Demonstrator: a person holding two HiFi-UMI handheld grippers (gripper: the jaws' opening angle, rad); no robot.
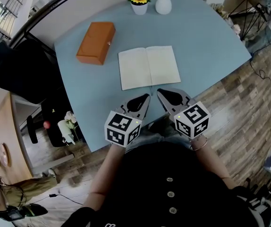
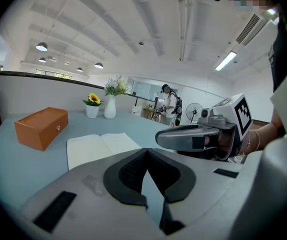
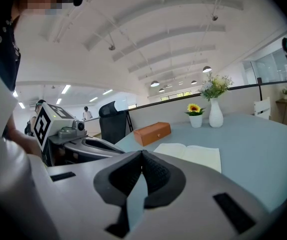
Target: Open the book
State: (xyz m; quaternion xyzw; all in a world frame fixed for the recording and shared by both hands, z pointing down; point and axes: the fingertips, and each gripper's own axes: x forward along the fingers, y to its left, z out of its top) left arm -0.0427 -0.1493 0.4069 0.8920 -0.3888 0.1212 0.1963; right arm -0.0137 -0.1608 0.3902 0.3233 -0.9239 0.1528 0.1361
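The book (image 1: 148, 66) lies open and flat on the blue table (image 1: 206, 41), its blank cream pages facing up; it also shows in the left gripper view (image 2: 101, 146) and the right gripper view (image 3: 191, 154). My left gripper (image 1: 147, 97) and right gripper (image 1: 159, 92) hover side by side at the table's near edge, just short of the book. Both are shut with nothing between the jaws, tips touching in each gripper view (image 2: 145, 151) (image 3: 142, 153).
An orange wooden box (image 1: 96, 42) lies left of the book. A potted sunflower (image 1: 139, 1) and a white vase (image 1: 163, 2) stand at the far edge. A black office chair (image 1: 17, 70) sits left of the table. Wood floor lies to the right.
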